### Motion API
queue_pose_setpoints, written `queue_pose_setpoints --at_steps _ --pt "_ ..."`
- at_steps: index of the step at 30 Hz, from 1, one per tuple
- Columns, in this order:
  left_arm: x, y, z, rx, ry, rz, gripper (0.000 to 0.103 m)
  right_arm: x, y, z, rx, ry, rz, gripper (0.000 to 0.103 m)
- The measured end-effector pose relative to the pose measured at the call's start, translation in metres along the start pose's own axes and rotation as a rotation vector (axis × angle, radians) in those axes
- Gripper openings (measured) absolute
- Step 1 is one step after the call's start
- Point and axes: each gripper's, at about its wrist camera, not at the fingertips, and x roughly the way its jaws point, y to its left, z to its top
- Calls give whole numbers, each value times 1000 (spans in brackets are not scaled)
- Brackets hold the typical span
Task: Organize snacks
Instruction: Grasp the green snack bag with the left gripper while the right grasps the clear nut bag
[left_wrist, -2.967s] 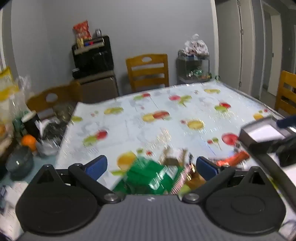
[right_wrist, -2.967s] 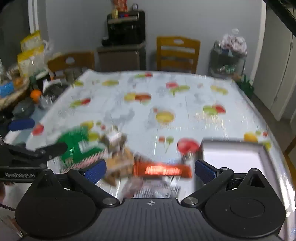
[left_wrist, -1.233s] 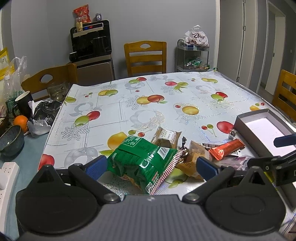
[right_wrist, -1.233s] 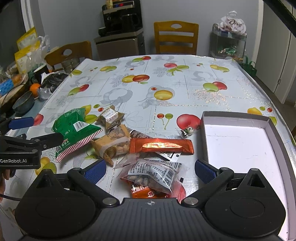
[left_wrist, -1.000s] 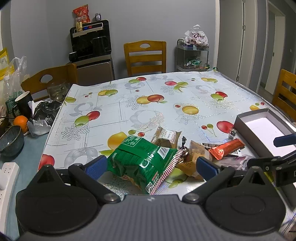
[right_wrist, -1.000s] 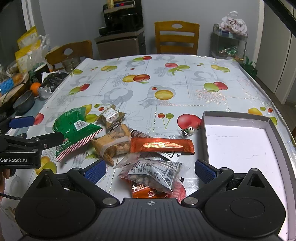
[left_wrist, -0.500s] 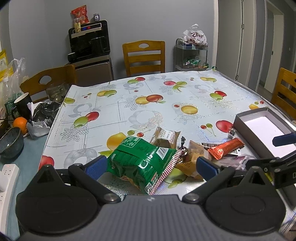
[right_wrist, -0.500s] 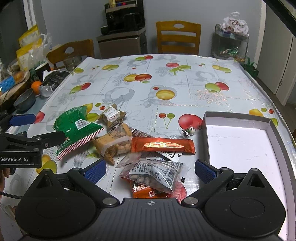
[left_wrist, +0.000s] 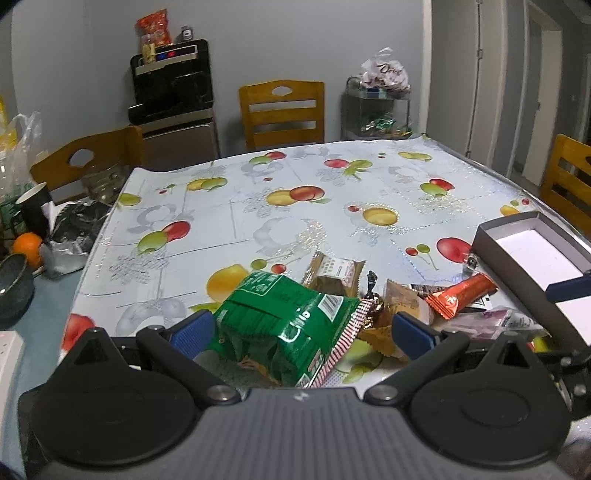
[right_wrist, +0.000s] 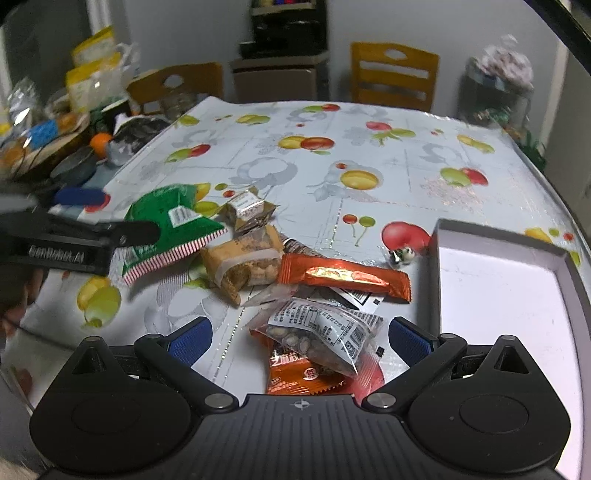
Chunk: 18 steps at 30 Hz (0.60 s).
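Note:
A pile of snacks lies on the fruit-print tablecloth (left_wrist: 295, 206). A green bag (left_wrist: 280, 325) sits between the open fingers of my left gripper (left_wrist: 303, 332); it also shows in the right wrist view (right_wrist: 166, 225). An orange bar (right_wrist: 343, 277), a tan cracker pack (right_wrist: 243, 266), a small brown pack (right_wrist: 247, 214) and a clear bag of nuts (right_wrist: 317, 332) lie beside it. My right gripper (right_wrist: 299, 339) is open over the nut bag and an orange packet (right_wrist: 295, 373). An empty grey box (right_wrist: 498, 295) stands at the right.
A small wrapped candy (right_wrist: 402, 254) lies by the box's left wall. At the table's left are an orange (left_wrist: 27, 243), a dark bowl (left_wrist: 11, 284) and a cup (left_wrist: 35, 206). Wooden chairs (left_wrist: 282, 110) stand around the table.
My right gripper has swung left and dipped closer to the snack pile. The left gripper has edged forward, so the green bag sits deeper between its fingers.

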Motion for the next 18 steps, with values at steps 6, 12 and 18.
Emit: queue_pose_setpoints --at_steps 6,12,18 --pt "17 -5 -5 90 -88 17 103 9 4 -7 -105 -34 4 100" --pt "46 -10 -2 143 -71 18 103 23 -2 -8 -83 -6 12 88" --pt "65 -9 -7 127 -52 45 103 32 -7 -10 -70 -15 -3 76"
